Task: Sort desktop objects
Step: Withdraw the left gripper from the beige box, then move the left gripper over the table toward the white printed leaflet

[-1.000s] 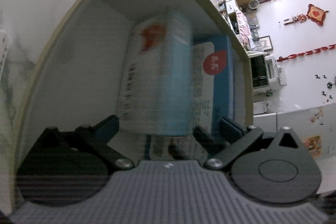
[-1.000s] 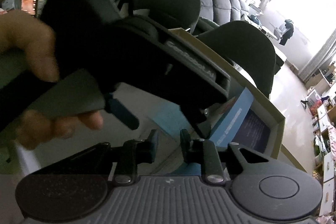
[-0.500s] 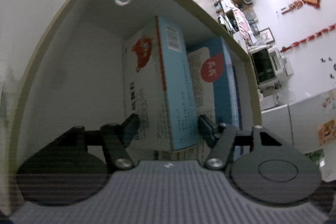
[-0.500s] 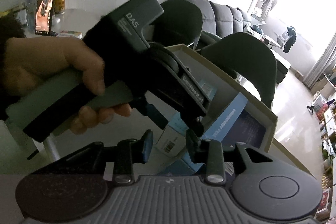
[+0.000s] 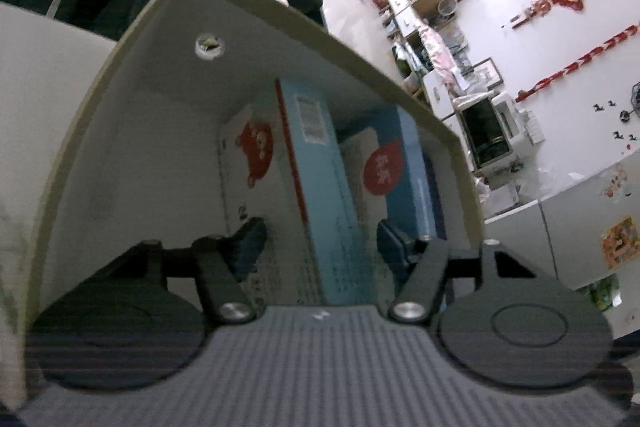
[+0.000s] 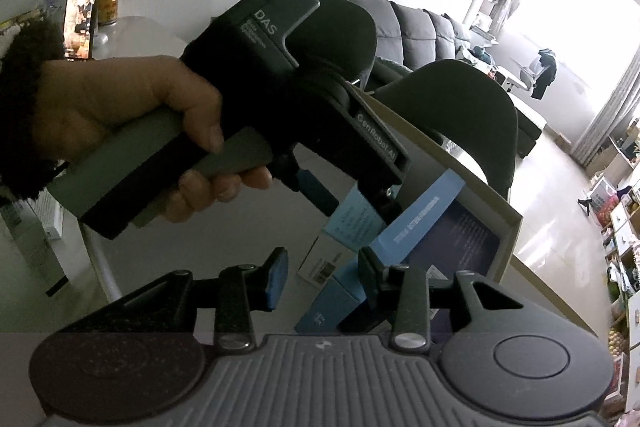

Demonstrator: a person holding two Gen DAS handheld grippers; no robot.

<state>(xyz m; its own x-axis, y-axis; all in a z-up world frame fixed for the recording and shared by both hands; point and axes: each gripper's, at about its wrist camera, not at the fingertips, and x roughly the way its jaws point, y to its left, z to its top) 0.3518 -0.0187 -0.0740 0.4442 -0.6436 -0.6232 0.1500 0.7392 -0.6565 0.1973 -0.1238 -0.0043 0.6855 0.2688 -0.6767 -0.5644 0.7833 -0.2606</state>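
Left claw [image 5: 320, 239] is opening, its fingers standing either side of the tall blue-and-white carton [image 5: 316, 195] that is standing on edge inside the cardboard box [image 5: 132, 131]. The fingers look clear of the carton's faces rather than pressing on it, so the carton seems to be resting on its own, just ahead of the claw and between its tips. Just beyond and to the right of it, a second carton with a red drop mark [image 5: 384, 171] is leaning against the box's right wall.

Right claw [image 6: 320, 277] is opening too, with nothing pinched between its fingers — the blue cartons [image 6: 416, 223] are lying just ahead and to its right, and the person's hand [image 6: 132, 119] gripping the left tool is filling the view above.

To finish this placement well, the left claw should be spreading fully before backing straight out along its own line, so neither finger drags the upright carton over. The risk is a tip towards the box's open left side, where nothing is propping it. The right claw is best held back — clear of the box mouth.
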